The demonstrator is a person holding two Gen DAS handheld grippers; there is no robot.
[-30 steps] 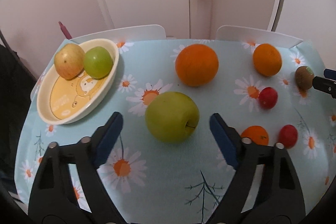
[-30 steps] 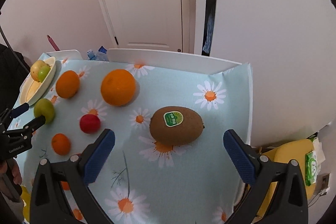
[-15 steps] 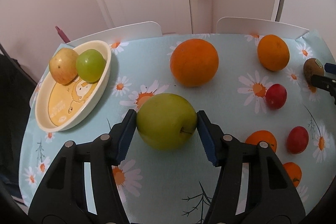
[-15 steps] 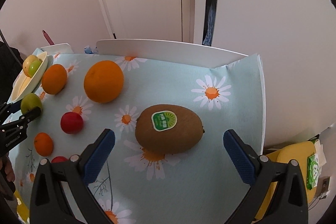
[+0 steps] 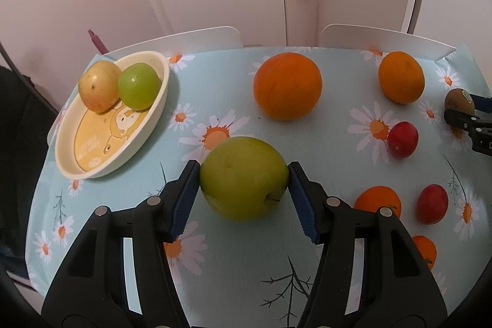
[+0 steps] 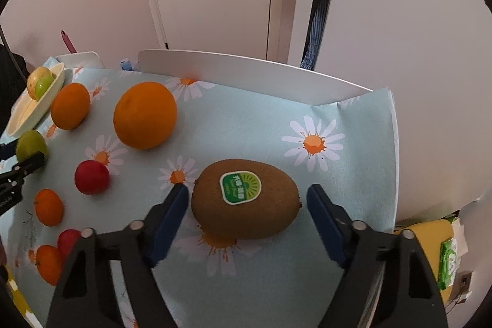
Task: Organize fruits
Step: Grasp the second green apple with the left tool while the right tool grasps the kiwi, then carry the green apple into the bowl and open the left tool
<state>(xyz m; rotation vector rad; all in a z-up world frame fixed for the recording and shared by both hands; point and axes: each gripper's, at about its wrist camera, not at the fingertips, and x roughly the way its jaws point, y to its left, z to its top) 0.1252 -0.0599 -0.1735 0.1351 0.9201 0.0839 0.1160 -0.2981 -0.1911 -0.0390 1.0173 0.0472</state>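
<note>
My left gripper (image 5: 244, 179) is shut on a large green apple (image 5: 244, 177), both blue pads touching its sides, just above the daisy tablecloth. A cream plate (image 5: 153, 109) at the left holds a yellow pear (image 5: 98, 85) and a small green apple (image 5: 138, 85). My right gripper (image 6: 246, 199) is open around a brown kiwi (image 6: 246, 205) with a green sticker; the left pad is close to it, the right pad stands apart. The kiwi also shows in the left wrist view (image 5: 458, 102).
On the cloth lie a big orange (image 5: 287, 85), a smaller orange (image 5: 401, 77), two red plums (image 5: 402, 139) (image 5: 432, 203) and small tangerines (image 5: 378, 199). White chair backs (image 5: 384, 37) and a door stand behind. The table's right edge (image 6: 395, 159) is near the kiwi.
My left gripper closed on the large green apple and raised it slightly. My right gripper moved forward around the kiwi and its jaws narrowed.
</note>
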